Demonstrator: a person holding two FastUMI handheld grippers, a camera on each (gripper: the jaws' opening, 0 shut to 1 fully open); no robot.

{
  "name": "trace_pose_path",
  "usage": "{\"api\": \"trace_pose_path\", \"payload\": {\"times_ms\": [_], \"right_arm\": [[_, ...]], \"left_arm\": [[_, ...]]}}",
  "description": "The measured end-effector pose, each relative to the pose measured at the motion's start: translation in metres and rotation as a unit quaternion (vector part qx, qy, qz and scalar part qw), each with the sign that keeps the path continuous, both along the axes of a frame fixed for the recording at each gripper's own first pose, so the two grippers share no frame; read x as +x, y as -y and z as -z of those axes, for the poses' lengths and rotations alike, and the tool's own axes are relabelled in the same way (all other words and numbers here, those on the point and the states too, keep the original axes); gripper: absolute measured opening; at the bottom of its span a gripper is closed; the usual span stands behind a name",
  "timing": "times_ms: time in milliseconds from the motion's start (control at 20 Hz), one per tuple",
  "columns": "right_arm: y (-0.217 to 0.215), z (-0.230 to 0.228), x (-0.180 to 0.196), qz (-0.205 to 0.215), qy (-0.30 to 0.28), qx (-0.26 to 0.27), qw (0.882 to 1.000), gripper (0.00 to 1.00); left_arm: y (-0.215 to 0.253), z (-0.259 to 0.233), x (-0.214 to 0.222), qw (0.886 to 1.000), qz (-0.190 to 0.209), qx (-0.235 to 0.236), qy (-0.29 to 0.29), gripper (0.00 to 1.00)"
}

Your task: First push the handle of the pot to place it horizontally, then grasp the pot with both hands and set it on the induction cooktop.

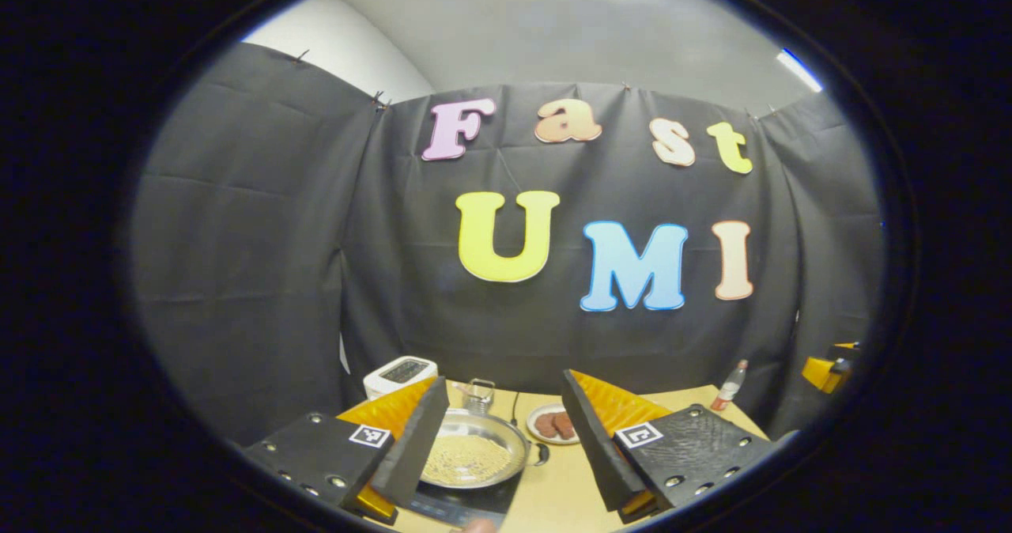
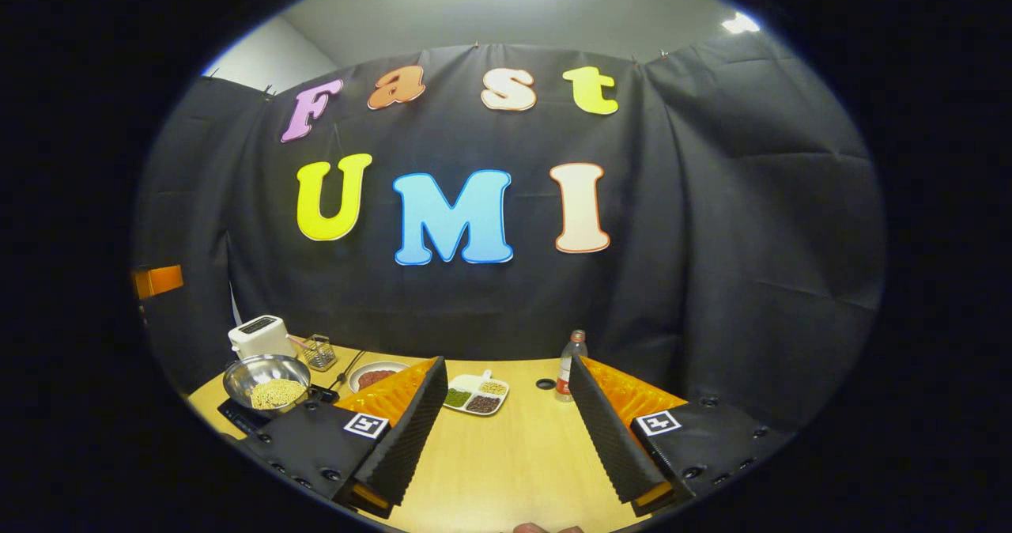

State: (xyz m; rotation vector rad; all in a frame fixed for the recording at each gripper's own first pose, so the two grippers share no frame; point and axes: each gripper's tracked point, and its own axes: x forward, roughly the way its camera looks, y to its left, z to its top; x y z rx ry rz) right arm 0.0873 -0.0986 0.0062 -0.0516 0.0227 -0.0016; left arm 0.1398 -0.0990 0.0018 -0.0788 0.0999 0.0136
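A steel pot point(image 1: 474, 452) holding pale grains rests on the black induction cooktop point(image 1: 466, 501); a small dark handle point(image 1: 541, 454) sticks out on its right side. My left gripper point(image 1: 502, 430) hovers above and in front of it, open, with nothing between the fingers. In the right gripper view the same pot point(image 2: 267, 381) sits on the cooktop point(image 2: 237, 416) at the far left of the table. My right gripper point(image 2: 506, 414) is open over the bare wooden table point(image 2: 514, 454), well to the right of the pot.
A white toaster point(image 2: 259, 334), a wire basket point(image 2: 318, 351) and a plate of meat point(image 2: 373, 375) stand behind the pot. A divided dish of beans point(image 2: 476, 395) and a bottle point(image 2: 571, 363) sit mid-table. The other gripper's body point(image 1: 828, 368) shows at the right edge.
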Motion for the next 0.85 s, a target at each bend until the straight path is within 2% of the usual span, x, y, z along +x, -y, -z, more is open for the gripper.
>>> {"api": "trace_pose_path", "payload": {"times_ms": [300,400,500,600,650,700,850], "right_arm": [[0.043,0.027,-0.052,-0.017,-0.007,0.02,1.0,0.98],[0.053,0.035,-0.061,-0.009,-0.015,0.021,1.0,0.98],[0.046,0.043,-0.069,-0.007,-0.025,0.031,0.999,0.98],[0.042,0.048,-0.073,0.003,-0.031,0.041,0.999,0.98],[0.037,0.048,-0.074,0.006,-0.031,0.048,0.998,0.93],[0.032,0.05,-0.075,0.011,-0.03,0.053,0.998,0.98],[0.014,0.055,-0.081,0.024,-0.027,0.065,0.997,0.98]], "left_arm": [[0.04,0.017,-0.057,1.0,-0.012,-0.007,-0.002,0.87],[0.043,0.023,-0.073,1.0,-0.015,-0.006,-0.01,0.85],[0.041,0.024,-0.089,1.0,-0.015,-0.005,-0.013,0.87],[0.04,0.018,-0.1,1.0,-0.007,-0.007,-0.006,0.85],[0.044,0.018,-0.105,1.0,0.004,-0.012,-0.006,0.85],[0.045,0.021,-0.106,1.0,0.012,-0.013,-0.008,0.85],[0.028,0.028,-0.104,1.0,0.008,-0.004,-0.013,0.85]]}}
